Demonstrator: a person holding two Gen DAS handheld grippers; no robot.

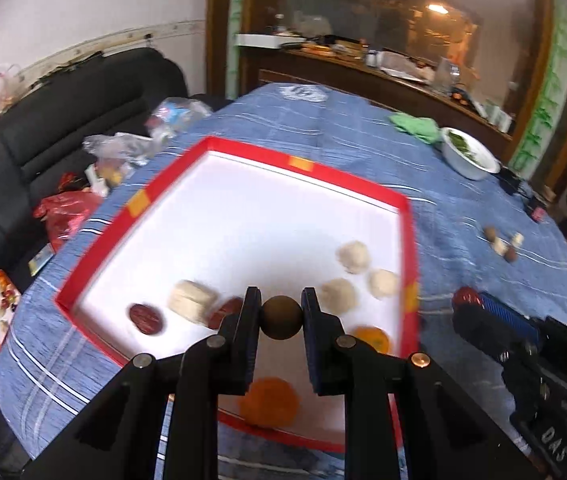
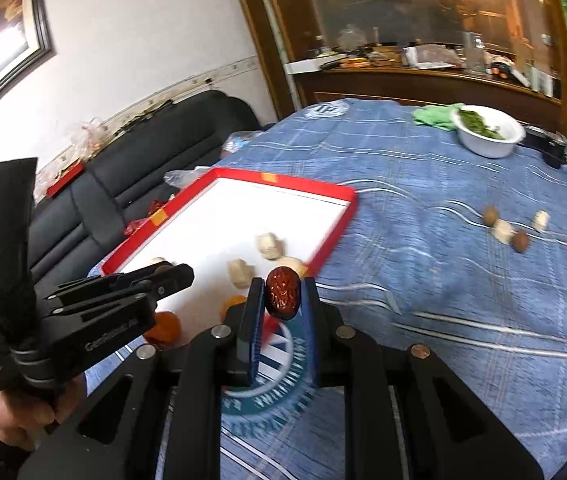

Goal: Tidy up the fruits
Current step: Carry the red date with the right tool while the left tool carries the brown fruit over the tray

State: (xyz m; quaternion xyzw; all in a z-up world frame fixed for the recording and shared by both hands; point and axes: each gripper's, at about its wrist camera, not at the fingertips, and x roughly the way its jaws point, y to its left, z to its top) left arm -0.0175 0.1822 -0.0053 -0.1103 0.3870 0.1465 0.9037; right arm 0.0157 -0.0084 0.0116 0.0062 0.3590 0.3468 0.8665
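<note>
Round brown fruit (image 1: 280,317) sits pinched btwn the pads of the left gripper (image 1: 280,318), lower centre of the left wrist view, hanging over the white floor of the red tray (image 1: 239,145). Right gripper (image 2: 282,295) is clamped on a wrinkled red date (image 2: 282,292), centre of the right wrist view, just off the tray's near right corner, above the blue cloth (image 2: 463,300).

Inside the tray, left wrist view: two more red dates (image 1: 146,318) lower left, w/ a pale cut chunk (image 1: 192,301) btwn them; three whitish lumps (image 1: 352,256) mid-right; two orange pieces (image 1: 269,402) near the bottom edge.

Loose on the cloth, right of the tray: small cluster of brown and white bits (image 2: 507,229), well apart from it. Upper right: white bowl of greens (image 2: 487,130), green rag (image 2: 433,117) touching its left side. Black sofa (image 2: 135,168) along the left, w/ plastic bags on it. Person's hand (image 2: 23,412) lower left in the right wrist view, holding the left gripper's handle.
</note>
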